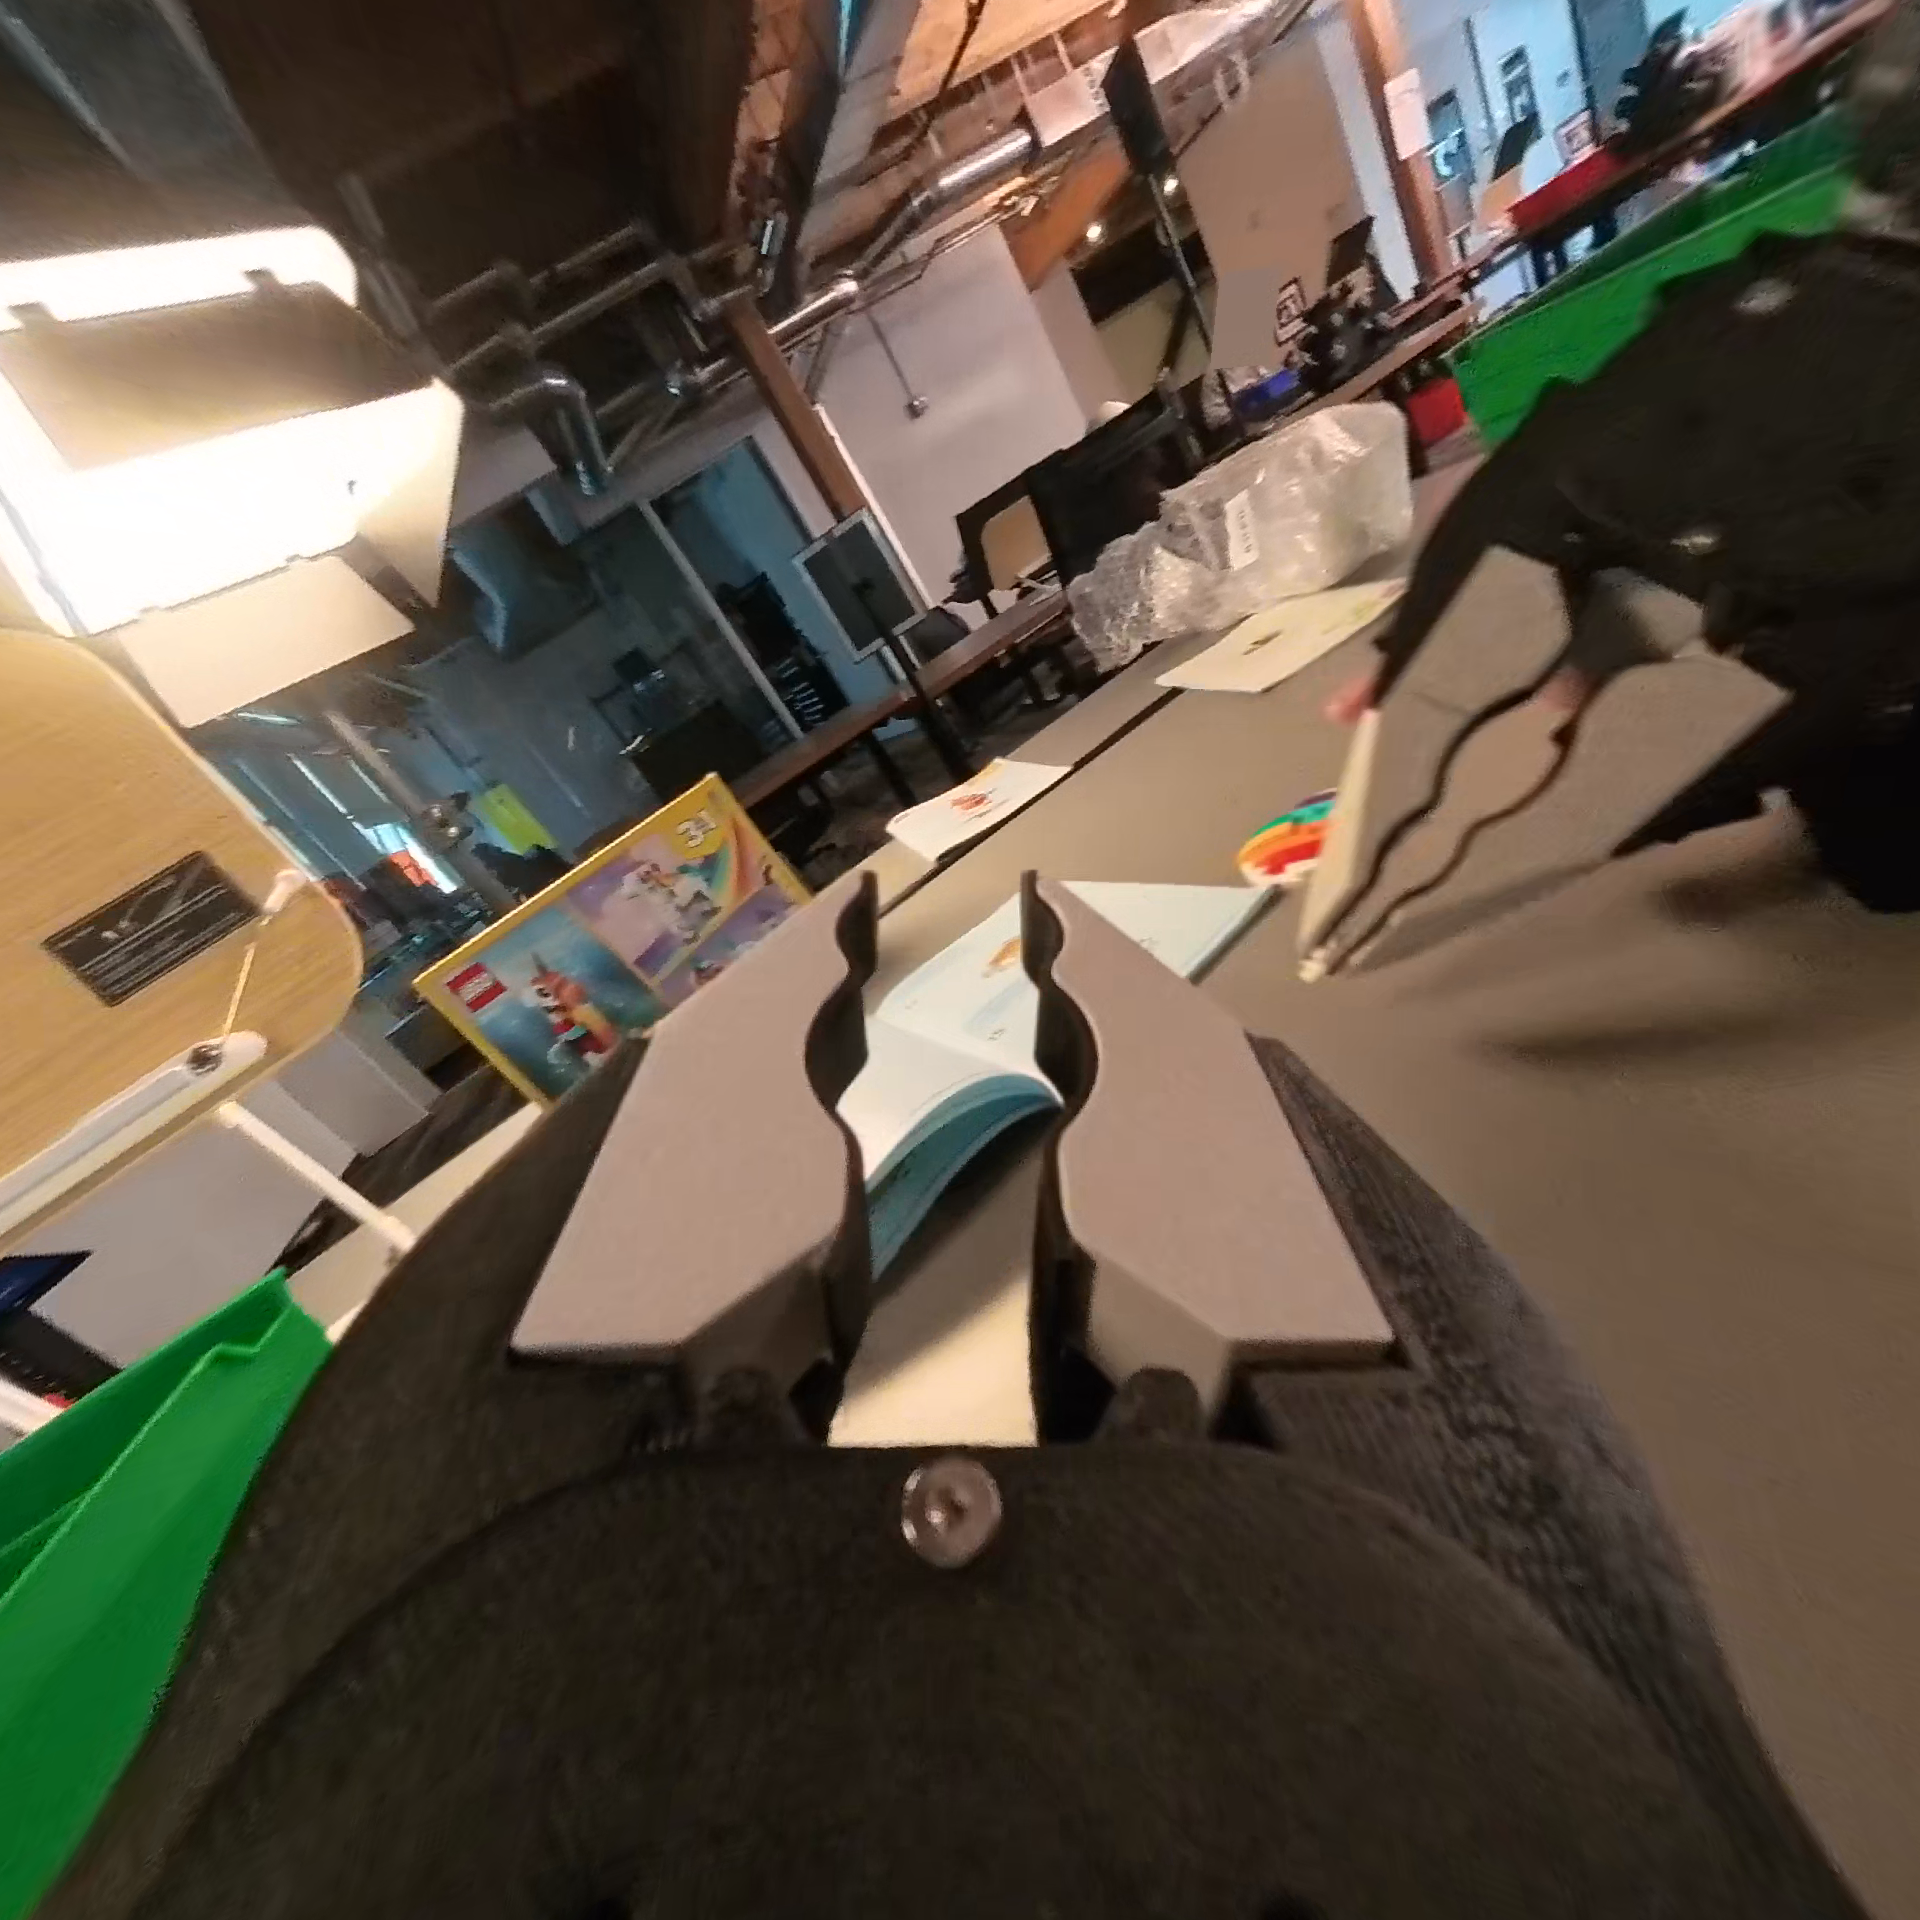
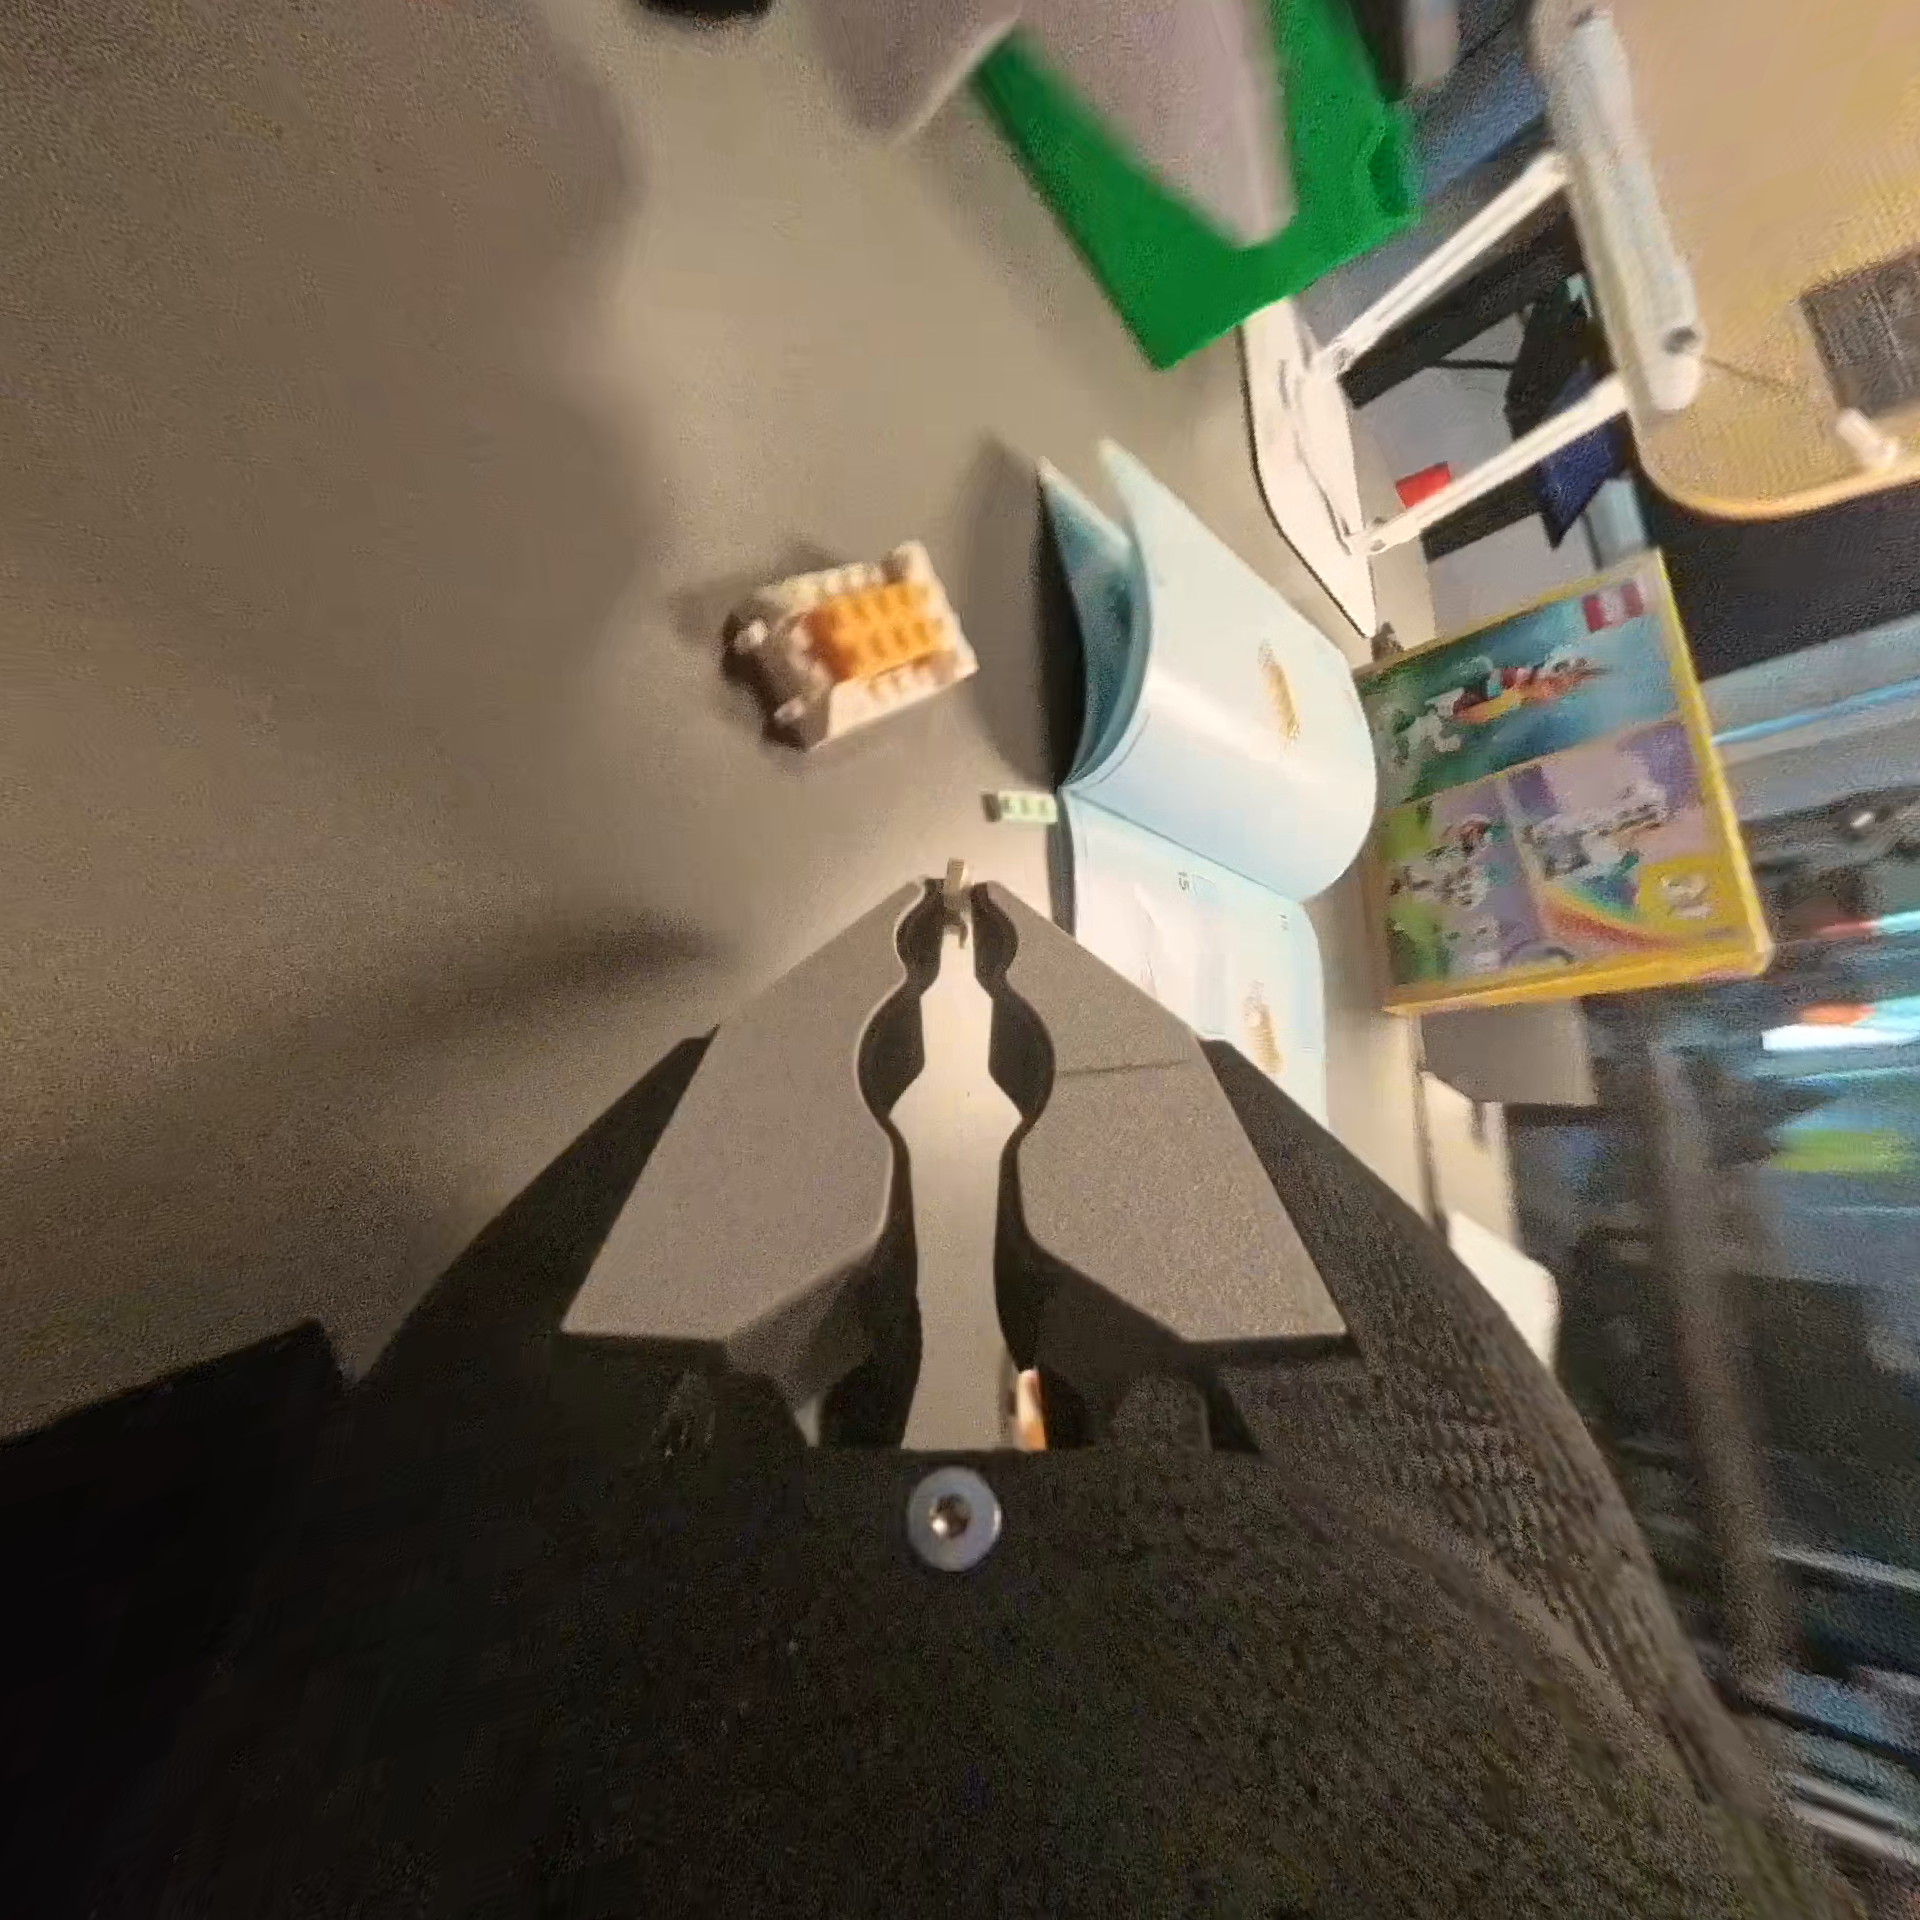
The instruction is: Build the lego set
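The step in hand looks like carrying a tiny pale plastic piece [image 2: 954, 902] to the partly built block of white, orange and grey bricks [image 2: 850, 644] that sits on the grey tabletop [image 2: 364, 520], just beside the open pale-blue instruction booklet [image 2: 1216, 727]. To do it well, I judge, the right gripper [image 2: 954, 914] should come over the build squarely, line the piece up with the studs before pressing, and keep the pinch light but firm — so small a part could twist or pop out. The build may slide under pressure, so the left gripper [image 1: 948, 914] would be wise to steady it first. In the right wrist view the fingertips are nearly together, clamped on the small piece at their very ends, with the wavy gap behind it empty. The left one's grey fingers [image 1: 727, 1143] stand clearly apart and hold nothing; they hover above the table with the booklet showing between them. A small pale-green piece [image 2: 1020, 805] lies at the booklet's edge, and the colourful yellow-edged set box [image 2: 1558, 790] stands beyond — well apart from the build.
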The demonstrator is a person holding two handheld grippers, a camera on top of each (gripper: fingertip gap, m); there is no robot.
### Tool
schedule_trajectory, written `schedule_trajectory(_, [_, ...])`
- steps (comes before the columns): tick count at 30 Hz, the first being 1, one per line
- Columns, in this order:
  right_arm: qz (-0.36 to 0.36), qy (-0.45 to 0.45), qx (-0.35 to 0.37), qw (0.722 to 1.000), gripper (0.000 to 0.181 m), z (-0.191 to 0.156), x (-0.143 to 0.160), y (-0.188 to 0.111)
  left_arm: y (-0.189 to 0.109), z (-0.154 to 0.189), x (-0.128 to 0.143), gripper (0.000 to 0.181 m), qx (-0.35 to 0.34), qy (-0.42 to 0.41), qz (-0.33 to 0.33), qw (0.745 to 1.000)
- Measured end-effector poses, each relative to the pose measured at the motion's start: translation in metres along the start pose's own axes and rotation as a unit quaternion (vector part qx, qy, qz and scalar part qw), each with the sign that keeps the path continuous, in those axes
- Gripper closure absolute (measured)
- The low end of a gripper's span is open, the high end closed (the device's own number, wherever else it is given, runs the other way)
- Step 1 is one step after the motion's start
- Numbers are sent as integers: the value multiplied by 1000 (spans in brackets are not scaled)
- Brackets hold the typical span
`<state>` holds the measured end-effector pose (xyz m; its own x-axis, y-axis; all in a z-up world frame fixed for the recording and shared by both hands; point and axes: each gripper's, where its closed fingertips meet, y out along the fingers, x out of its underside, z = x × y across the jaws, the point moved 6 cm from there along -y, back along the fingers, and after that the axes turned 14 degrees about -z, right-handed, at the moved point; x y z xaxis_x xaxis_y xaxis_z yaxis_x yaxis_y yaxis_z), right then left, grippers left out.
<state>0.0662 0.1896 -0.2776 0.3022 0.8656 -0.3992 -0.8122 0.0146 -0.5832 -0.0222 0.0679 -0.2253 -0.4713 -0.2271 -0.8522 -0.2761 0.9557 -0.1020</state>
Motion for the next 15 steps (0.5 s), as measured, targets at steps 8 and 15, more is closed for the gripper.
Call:
schedule_trajectory(8, [-63,-171,9,983,176,-24,5,5,1,-16,14,157,-35,7,-22,999])
schedule_trajectory(15, [-68,-133,-50,988,171,-22,-5,0,7,-20,18,157,-11,-41,-33,999])
